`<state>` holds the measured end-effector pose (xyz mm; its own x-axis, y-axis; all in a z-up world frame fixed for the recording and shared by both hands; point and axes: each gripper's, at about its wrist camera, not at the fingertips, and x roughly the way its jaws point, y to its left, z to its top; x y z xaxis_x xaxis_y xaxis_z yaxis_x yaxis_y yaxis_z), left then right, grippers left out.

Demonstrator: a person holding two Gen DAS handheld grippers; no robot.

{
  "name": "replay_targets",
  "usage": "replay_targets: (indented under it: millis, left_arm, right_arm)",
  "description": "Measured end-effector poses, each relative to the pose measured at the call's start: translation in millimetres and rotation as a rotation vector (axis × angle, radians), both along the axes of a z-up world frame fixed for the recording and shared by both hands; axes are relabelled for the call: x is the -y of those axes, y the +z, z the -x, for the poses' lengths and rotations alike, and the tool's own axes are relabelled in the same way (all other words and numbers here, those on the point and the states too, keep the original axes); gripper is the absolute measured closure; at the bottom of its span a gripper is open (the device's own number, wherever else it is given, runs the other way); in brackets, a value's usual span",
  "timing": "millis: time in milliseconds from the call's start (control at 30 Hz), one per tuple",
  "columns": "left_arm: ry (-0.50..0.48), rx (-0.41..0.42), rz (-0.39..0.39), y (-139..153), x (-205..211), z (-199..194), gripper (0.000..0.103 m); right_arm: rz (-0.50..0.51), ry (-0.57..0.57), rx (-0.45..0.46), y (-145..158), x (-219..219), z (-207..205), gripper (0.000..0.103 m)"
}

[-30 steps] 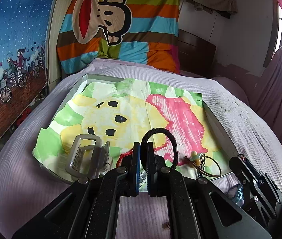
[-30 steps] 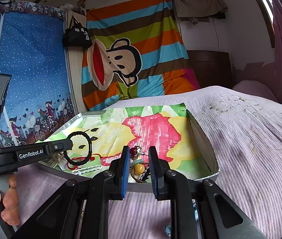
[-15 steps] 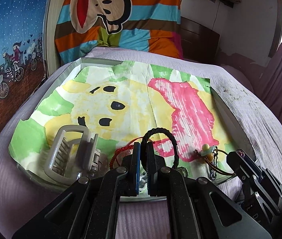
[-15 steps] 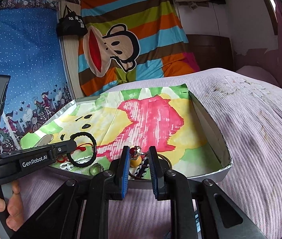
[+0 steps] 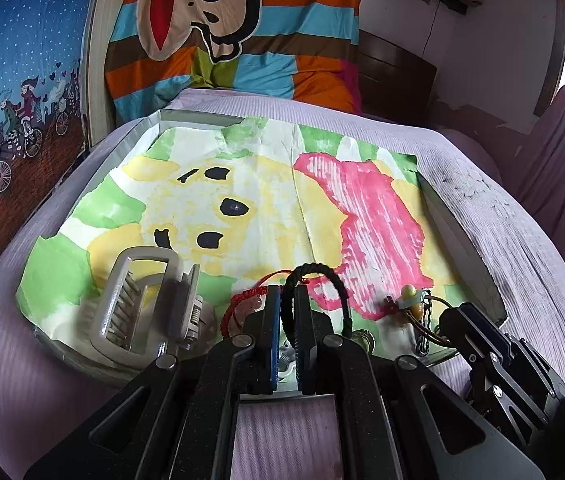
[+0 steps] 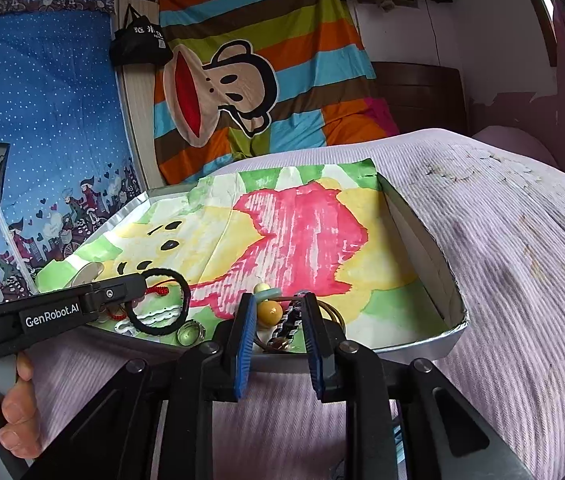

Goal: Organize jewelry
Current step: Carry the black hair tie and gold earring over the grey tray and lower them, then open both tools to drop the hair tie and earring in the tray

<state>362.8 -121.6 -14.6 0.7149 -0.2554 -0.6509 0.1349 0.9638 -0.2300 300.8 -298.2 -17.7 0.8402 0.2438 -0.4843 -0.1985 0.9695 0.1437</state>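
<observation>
A shallow tray [image 5: 458, 240] [image 6: 422, 236] lined with a painted paper lies on the bed. My left gripper [image 5: 288, 292] [image 6: 138, 282] is shut on a black braided bracelet [image 5: 322, 276] [image 6: 162, 308] and holds it low over the tray's near edge. A red cord bracelet [image 5: 242, 300], a white chain [image 6: 154, 316] and a glass ring [image 6: 190, 334] lie below it. My right gripper [image 6: 276, 300] [image 5: 454, 316] is open around a bead-and-chain jewelry cluster [image 6: 270, 312] [image 5: 412, 304] at the tray's near edge.
A large grey hair claw clip [image 5: 142, 300] stands in the tray's near left corner. The lilac bedspread [image 6: 502, 260] surrounds the tray. A striped monkey blanket [image 5: 222, 28] hangs at the bed's head, and a blue patterned wardrobe [image 6: 42, 140] stands to the left.
Both grippers have moved forward and lower towards the tray. The right gripper's jaws have opened wider around the bead cluster. The left stays shut on the black bracelet.
</observation>
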Motion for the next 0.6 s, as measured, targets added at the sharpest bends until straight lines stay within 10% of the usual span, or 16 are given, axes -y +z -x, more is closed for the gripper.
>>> replay_targets:
  millis: [600]
  left_arm:
    - [-0.008,0.164,0.023,27,-12,54,0.041]
  right_arm:
    - [-0.008,-0.084,0.119,24,25,53,0.02]
